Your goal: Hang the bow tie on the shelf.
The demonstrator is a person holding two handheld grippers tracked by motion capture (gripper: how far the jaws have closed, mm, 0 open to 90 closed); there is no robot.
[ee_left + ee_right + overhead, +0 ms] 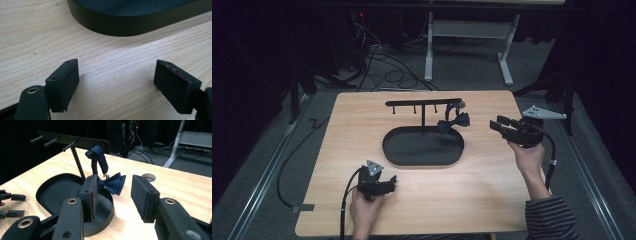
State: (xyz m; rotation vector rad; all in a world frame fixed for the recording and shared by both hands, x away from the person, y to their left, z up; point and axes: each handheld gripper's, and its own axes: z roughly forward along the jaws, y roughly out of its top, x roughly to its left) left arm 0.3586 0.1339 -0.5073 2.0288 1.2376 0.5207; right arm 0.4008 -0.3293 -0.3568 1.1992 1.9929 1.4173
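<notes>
Black oval tray (pixel 398 154) bare, bow tie (pixel 453 122) hanging above.

The light wood counter (pixel 422 200) stands on a grey carpeted floor (pixel 257 165), lit from above while the room around it falls into darkness. Beyond the counter's far edge stands a white table frame (pixel 467 37) with two legs and flat feet. To the left of that frame, black cables (pixel 387 70) lie tangled on the carpet below dark equipment with a small red light. Metal rails (pixel 267 175) run along the floor beside the counter, and a cable (pixel 294 150) loops across the carpet
</notes>
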